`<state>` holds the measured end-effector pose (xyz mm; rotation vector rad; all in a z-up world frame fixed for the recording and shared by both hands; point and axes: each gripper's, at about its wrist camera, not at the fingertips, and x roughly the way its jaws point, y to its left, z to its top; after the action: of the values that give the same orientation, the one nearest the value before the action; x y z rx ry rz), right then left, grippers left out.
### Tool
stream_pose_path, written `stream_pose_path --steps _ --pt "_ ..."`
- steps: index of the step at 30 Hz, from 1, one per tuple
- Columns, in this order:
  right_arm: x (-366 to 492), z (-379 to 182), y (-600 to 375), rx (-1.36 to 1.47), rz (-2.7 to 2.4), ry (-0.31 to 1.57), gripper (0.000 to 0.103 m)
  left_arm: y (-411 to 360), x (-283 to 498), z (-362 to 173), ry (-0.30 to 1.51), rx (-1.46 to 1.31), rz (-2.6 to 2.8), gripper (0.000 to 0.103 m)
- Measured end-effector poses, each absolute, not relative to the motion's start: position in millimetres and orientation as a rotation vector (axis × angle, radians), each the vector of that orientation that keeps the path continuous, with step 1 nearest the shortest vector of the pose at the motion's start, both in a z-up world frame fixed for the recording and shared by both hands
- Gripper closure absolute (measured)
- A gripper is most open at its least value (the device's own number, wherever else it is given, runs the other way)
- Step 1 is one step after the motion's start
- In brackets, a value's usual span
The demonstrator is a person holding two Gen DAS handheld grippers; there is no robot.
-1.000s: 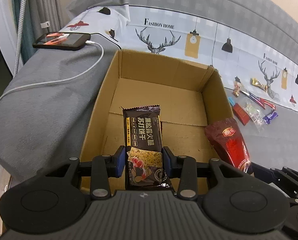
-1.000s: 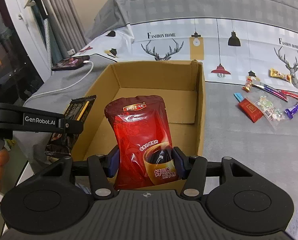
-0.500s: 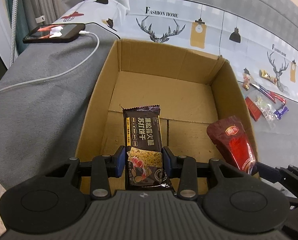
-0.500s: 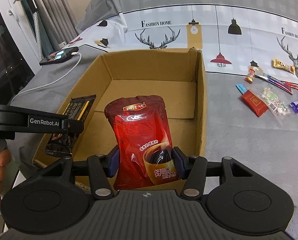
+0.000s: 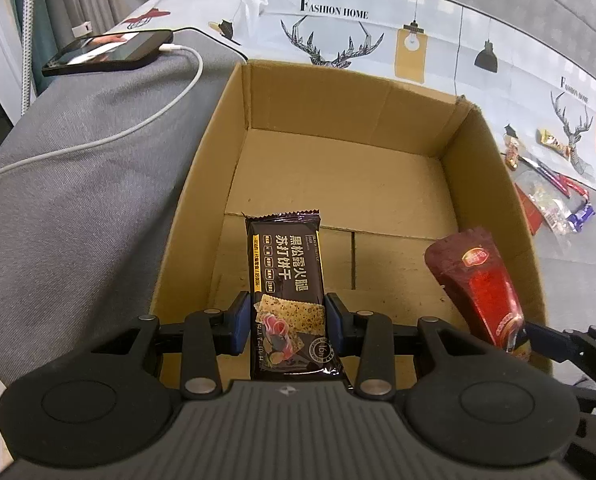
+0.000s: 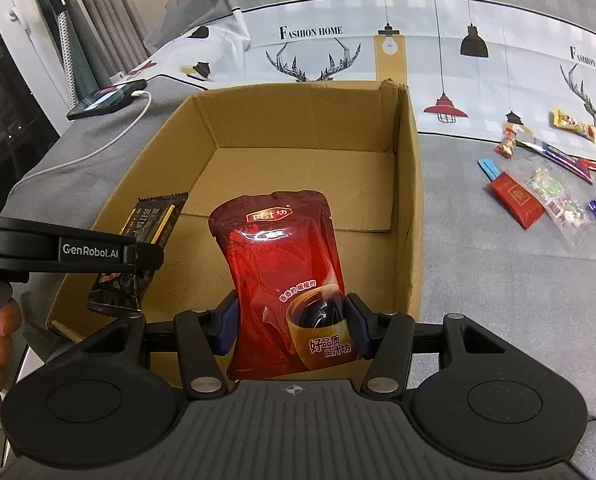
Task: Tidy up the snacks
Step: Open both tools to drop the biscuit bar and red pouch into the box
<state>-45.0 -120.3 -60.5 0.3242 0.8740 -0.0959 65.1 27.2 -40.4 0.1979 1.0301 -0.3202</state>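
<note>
An open cardboard box [image 5: 494,184] [image 6: 412,184] lies on the bed, its floor bare. My left gripper [image 5: 288,322] is shut on a black cracker packet [image 5: 284,264] and holds it above the near left part of the box; the packet also shows in the right wrist view [image 6: 154,220]. My right gripper [image 6: 292,324] is shut on a red drink pouch [image 6: 282,256] above the near right part of the box; the pouch also shows in the left wrist view [image 5: 486,280].
Several loose snacks [image 6: 546,184] [image 5: 546,184] lie on the grey blanket right of the box. A phone [image 5: 110,52] [image 6: 106,98] with a white charging cable [image 5: 146,120] lies left of the box. A printed sheet covers the bed behind.
Both grippers have moved forward with their packets, from the box's near edge to above its near half. Neither has opened.
</note>
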Motion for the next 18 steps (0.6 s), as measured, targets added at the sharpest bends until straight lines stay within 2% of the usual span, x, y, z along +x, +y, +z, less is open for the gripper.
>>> stream_pose_path --steps 2,3,4,5,6,7,10,18 --pt "-43 -62 -121 0.326 -0.097 0.877 0.046 26 68 -43 1.033 0.203 -0.323 0.060" --pt "-42 -63 -122 0.330 -0.096 0.877 0.045 26 68 -43 1.029 0.207 -0.331 0.050" --pt "-41 -63 -123 0.341 -0.090 0.875 0.041 24 68 -42 1.021 0.218 -0.345 0.024" --pt "-40 -63 -124 0.360 -0.080 0.872 0.038 23 66 -40 1.014 0.226 -0.343 0.010" --pt "-39 -62 -126 0.383 -0.078 0.870 0.026 23 65 -37 0.994 0.229 -0.333 0.001" --pt "-38 -61 -128 0.409 -0.078 0.867 0.019 25 62 -32 0.956 0.228 -0.325 0.000" --pt "-41 -54 -130 0.420 -0.088 0.838 0.014 24 55 -27 0.916 0.273 -0.316 0.000" --pt "-68 -35 -117 0.380 -0.088 0.846 0.010 50 24 -20 0.973 0.251 -0.299 0.000"
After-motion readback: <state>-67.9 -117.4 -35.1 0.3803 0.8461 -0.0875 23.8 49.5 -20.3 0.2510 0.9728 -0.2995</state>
